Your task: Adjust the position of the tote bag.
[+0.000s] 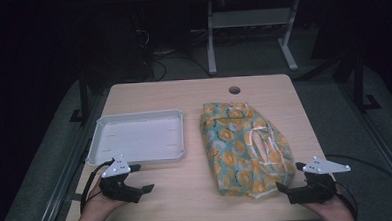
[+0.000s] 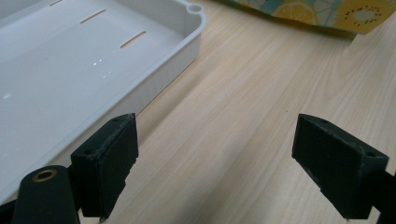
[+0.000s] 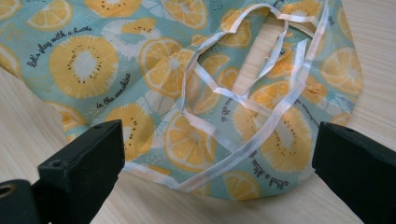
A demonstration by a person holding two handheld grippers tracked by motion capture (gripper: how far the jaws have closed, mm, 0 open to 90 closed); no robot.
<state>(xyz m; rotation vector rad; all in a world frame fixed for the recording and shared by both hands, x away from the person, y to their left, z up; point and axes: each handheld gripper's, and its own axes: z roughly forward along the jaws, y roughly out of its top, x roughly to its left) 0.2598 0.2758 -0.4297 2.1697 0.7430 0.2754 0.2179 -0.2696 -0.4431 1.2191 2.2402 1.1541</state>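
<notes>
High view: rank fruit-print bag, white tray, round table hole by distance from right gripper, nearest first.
From the right gripper:
1. fruit-print bag, just left of its fingers.
2. round table hole, at the far edge.
3. white tray, across on the left side.

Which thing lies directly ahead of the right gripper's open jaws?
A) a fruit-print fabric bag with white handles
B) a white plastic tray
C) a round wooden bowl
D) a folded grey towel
A: in the right gripper view the fruit-print fabric bag lies on the table just beyond the right gripper, whose jaws stand apart with nothing between them.
</notes>
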